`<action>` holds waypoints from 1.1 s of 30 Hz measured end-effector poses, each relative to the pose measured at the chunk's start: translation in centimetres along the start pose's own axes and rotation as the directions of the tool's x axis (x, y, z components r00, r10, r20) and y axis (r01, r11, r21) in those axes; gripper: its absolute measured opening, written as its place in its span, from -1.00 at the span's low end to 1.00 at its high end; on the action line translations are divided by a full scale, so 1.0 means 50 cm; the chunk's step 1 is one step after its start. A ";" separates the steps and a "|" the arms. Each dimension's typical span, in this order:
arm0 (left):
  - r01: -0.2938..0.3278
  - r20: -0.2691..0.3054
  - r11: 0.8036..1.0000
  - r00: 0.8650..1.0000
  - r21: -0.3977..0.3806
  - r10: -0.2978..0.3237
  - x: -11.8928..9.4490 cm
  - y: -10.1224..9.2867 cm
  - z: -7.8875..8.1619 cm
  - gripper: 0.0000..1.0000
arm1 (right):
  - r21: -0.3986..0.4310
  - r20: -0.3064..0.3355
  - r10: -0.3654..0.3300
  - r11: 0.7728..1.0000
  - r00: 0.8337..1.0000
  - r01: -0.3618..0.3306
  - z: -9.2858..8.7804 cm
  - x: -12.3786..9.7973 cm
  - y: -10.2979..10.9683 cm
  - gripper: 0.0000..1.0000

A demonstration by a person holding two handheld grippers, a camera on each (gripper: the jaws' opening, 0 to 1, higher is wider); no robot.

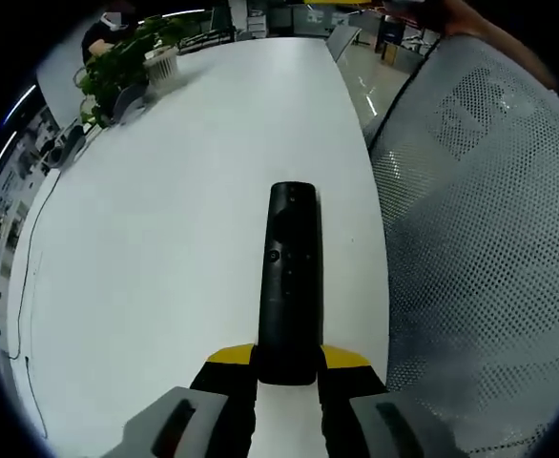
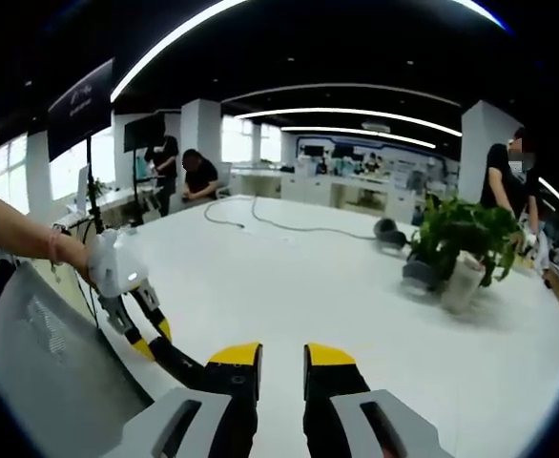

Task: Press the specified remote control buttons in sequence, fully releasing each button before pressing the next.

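Left gripper [image 1: 287,367]: nearest the lens, yellow-tipped jaws pinching the near end of the remote control [image 1: 290,277]. The remote is black and slim, runs lengthwise away from the camera, buttons facing up, over the white table [image 1: 165,219]. Whether its far end rests on the table or hangs just above it: cannot tell.

Right gripper [image 2: 281,367]: jaws spread a little, a narrow gap between the yellow tips, nothing in it. It sits above the same table, well apart from the remote. In the right gripper view the left gripper shows at lower left, held by a gloved hand [image 2: 115,262].

Surroundings, largest first: the table; a grey mesh chair back [image 1: 480,219] along the table's edge, just beside the remote; a potted plant [image 1: 132,57] at the far end; a dark cable [image 2: 279,224] trailing across the far tabletop.

Risks (judgement):
- The right gripper has yet to come to the buttons. The tip looks wide against them, so it could catch two at once or the wrong one.
- A push down on the free end could tilt or slip the remote in the left jaws, since only one end is clamped.
- The mesh chair back is close; swinging the remote that way could hide it.

Not legible: button labels, too small. The remote's near end is hidden between the jaws.
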State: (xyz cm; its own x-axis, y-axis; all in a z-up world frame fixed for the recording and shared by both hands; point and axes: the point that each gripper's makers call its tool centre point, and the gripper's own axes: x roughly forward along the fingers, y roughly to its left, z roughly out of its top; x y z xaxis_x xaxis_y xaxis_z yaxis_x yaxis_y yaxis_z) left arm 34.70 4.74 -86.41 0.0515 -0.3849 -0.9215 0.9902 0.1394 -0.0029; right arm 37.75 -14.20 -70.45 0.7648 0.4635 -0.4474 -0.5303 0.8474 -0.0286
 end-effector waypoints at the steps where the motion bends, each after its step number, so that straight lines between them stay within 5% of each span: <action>1: -0.001 0.002 1.000 1.000 -0.007 0.001 0.000 -0.002 0.000 -0.52 | 0.000 -0.001 0.004 1.000 1.000 -0.004 0.000 0.001 0.001 -0.72; 10: 0.000 0.004 0.999 1.000 -0.038 0.000 -0.001 -0.012 -0.006 -0.52 | -0.010 -0.035 0.034 0.999 0.999 -0.034 -0.012 0.008 0.014 -0.74; 18: -0.008 0.008 1.000 1.000 -0.019 0.008 0.000 -0.015 -0.007 -0.52 | -0.105 -0.203 0.135 0.982 0.970 -0.158 -0.060 0.026 0.061 -1.00; 21: -0.014 0.017 1.000 1.000 -0.020 0.014 -0.001 -0.017 -0.007 -0.52 | -0.107 -0.262 0.207 0.964 0.943 -0.242 -0.075 0.031 0.093 -1.00; 24: -0.014 0.030 1.000 0.999 -0.019 0.014 -0.001 -0.017 -0.008 -0.52 | -0.109 -0.348 0.295 0.930 0.890 -0.351 -0.100 0.036 0.127 -1.00; 28: -0.004 0.041 1.000 0.999 0.017 0.004 -0.001 -0.021 -0.006 -0.52 | -0.141 -0.451 0.327 0.893 0.831 -0.428 -0.127 0.051 0.146 -1.00; 32: 0.010 0.049 0.998 0.999 0.061 -0.013 0.000 -0.027 -0.005 -0.52 | -0.161 -0.556 0.365 0.834 0.747 -0.527 -0.162 0.064 0.170 -1.00; 33: 0.015 0.052 0.998 0.998 0.068 -0.018 0.000 -0.028 -0.005 -0.52 | -0.165 -0.569 0.357 0.833 0.741 -0.528 -0.167 0.068 0.171 -1.00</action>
State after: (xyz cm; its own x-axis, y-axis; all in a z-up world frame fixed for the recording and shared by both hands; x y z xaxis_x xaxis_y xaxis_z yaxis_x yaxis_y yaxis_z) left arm 33.27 4.77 -86.49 0.0400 -0.4348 -0.8996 0.9974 0.0716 0.0097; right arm 32.77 -7.53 -79.70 0.1694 0.4984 -0.8502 -0.9058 0.4187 0.0650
